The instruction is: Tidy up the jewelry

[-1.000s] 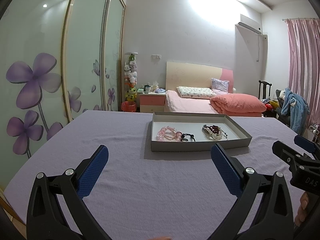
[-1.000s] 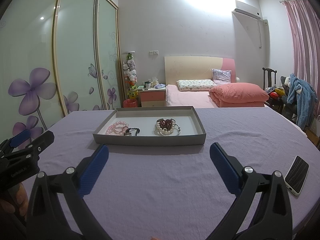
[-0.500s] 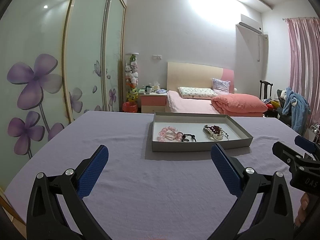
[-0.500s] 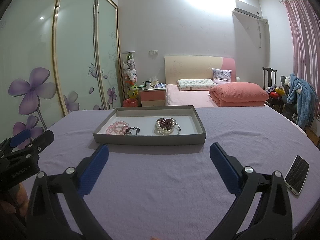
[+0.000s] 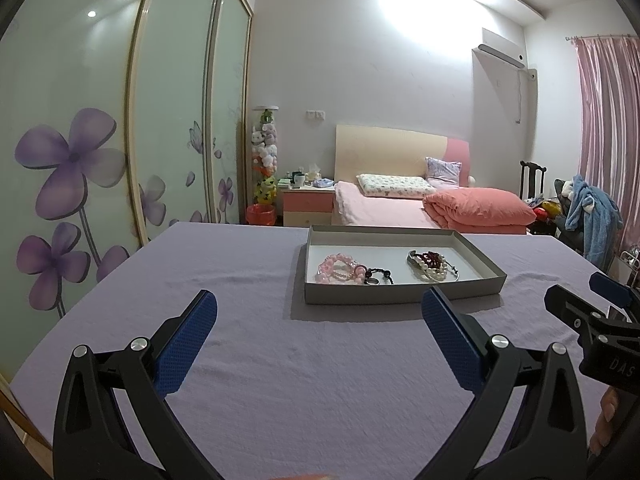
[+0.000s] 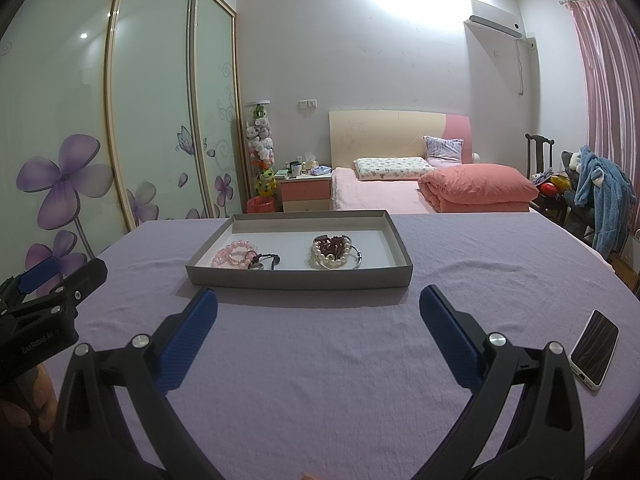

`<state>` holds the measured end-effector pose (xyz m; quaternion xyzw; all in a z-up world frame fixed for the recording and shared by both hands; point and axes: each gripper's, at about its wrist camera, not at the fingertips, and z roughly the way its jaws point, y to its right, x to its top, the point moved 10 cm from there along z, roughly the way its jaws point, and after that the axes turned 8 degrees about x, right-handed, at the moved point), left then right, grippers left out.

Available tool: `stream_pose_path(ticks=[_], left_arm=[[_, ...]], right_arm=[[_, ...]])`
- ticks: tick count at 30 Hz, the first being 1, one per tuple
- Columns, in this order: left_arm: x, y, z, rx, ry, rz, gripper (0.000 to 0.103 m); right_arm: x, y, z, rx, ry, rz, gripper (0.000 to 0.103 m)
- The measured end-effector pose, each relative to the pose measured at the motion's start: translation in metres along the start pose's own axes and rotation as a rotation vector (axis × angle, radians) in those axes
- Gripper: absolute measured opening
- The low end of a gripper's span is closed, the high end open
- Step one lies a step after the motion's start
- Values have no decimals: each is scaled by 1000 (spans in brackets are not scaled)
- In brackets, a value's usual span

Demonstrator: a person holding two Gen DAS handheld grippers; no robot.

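Note:
A shallow grey tray (image 5: 400, 293) (image 6: 300, 279) sits on the purple table. Inside, on the left, lie pink bead bracelets (image 5: 338, 268) (image 6: 236, 254) with a dark cord piece (image 5: 378, 276) (image 6: 266, 261). On the right lie a pearl and dark red bead pile (image 5: 432, 266) (image 6: 334, 250). My left gripper (image 5: 320, 320) is open and empty, hovering short of the tray. My right gripper (image 6: 318, 316) is open and empty, also short of the tray. Each gripper shows at the edge of the other's view.
A smartphone (image 6: 594, 348) lies on the purple table (image 6: 320, 360) at the right. Behind the table are a pink bed (image 6: 420, 192), a nightstand (image 6: 306, 194), sliding wardrobe doors (image 5: 100, 140) on the left and a chair with blue clothing (image 6: 600, 196) on the right.
The left view has shifted very slightly, so the tray sits a touch higher in frame. Both grippers stay open and empty; the jewelry has not moved.

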<state>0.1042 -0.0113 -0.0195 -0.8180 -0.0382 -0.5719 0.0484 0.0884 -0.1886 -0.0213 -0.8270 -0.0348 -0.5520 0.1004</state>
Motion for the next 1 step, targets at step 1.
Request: stream_pose_path(ticks=[1], left_arm=[[0, 0, 0, -1, 0, 0, 101]], right_arm=[[0, 0, 0, 0, 0, 0, 99]])
